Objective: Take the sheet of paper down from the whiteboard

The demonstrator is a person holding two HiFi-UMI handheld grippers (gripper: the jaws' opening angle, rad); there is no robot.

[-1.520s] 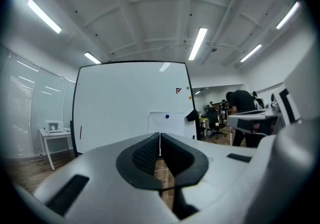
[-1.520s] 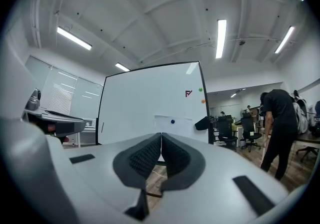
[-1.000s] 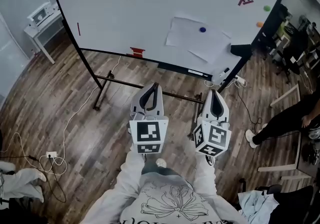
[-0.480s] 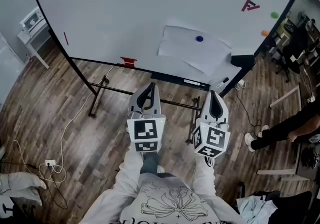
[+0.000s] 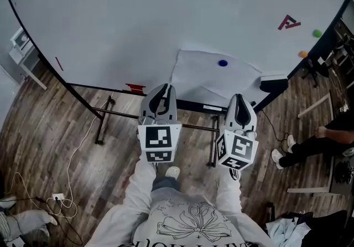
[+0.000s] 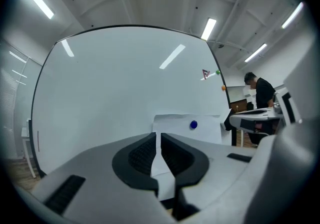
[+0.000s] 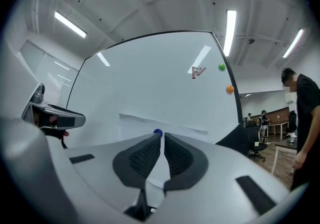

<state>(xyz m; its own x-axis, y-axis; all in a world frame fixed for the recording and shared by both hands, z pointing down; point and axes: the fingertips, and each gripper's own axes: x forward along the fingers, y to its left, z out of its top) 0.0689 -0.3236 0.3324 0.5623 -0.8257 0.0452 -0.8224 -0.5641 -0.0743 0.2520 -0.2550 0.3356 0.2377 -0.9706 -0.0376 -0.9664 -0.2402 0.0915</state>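
A white sheet of paper [image 5: 213,77] hangs on the whiteboard [image 5: 138,25], pinned by a blue magnet [image 5: 222,63]; the sheet's lower edge curls off the board. Both grippers are held level, side by side, pointing at the board and short of it. My left gripper [image 5: 162,92] is shut with nothing in it and points at the sheet's left edge [image 6: 170,128]. My right gripper [image 5: 238,101] is shut and empty below the sheet; in the right gripper view the blue magnet [image 7: 158,132] sits just above the jaw tips [image 7: 163,137].
A red marker mark [image 5: 289,22], a green magnet [image 5: 316,33] and an orange magnet [image 5: 303,53] sit at the board's right. A black eraser [image 5: 274,82] and a red object [image 5: 134,88] rest on the tray. A person stands at right [image 5: 326,135]. Cables [image 5: 61,199] lie on the floor.
Both grippers and the camera have advanced toward the whiteboard; the board and the paper now fill more of the view. Both stay shut.
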